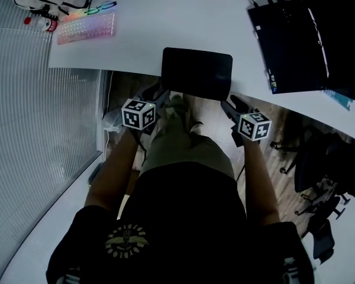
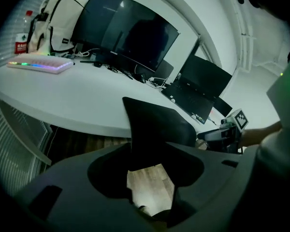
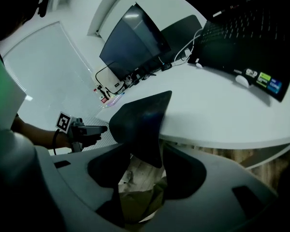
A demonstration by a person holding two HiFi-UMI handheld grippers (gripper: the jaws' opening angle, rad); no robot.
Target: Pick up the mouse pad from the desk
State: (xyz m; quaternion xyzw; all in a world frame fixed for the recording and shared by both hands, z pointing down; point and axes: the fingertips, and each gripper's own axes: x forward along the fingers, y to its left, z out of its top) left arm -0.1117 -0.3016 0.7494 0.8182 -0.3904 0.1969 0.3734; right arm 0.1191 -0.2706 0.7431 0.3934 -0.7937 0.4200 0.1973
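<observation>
Left gripper view is showing the left gripper (image 2: 153, 151) standing released. Its jaws are parted, a near corner of the mouse pad (image 2: 154, 122) is reaching into the gap, and bare floor is showing below, so as far as I can judge nothing is being squeezed yet. Right gripper view is giving the mirror case: the right gripper (image 3: 144, 153) is gaping wide around the opposite near corner, not clenching it. Head view is explaining the arrangement. The pad is lying at the middle of the frame, partly on the white counter (image 1: 165, 28) and partly hanging past its near edge, which is leaving both corners free for jaws to slip over and under. Farther out, a lit keyboard (image 1: 86, 27) is sitting at upper left and a laptop (image 1: 296, 46) at upper right, both well apart from the pad.
</observation>
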